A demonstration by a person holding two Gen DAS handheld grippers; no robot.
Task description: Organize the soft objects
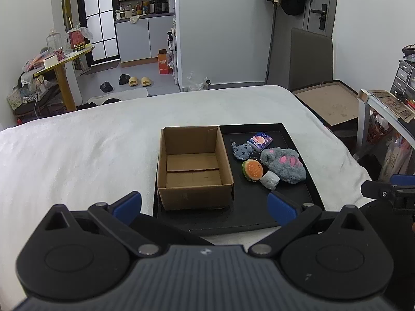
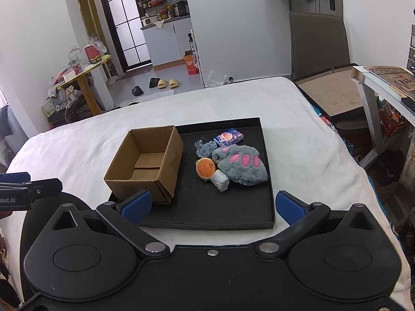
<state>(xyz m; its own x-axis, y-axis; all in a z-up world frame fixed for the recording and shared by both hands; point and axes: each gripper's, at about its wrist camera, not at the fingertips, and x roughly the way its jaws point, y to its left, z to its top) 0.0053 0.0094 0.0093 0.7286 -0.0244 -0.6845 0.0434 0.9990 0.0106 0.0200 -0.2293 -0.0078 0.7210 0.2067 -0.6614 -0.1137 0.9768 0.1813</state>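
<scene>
Soft toys (image 2: 241, 167) on tray (image 2: 233, 212), beyond both spread, empty tongs (image 2: 212, 207).

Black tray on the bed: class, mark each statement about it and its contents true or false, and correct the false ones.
1. The cardboard box is empty. True.
2. The burger toy lies inside the box. False: it lies on the black tray, beside the box.
3. The grey paw plush has pink pads. True.
4. The right gripper holds the small white roll. False: it is open and holds nothing.
5. The left gripper is shut. False: its fingers stand wide apart.
</scene>
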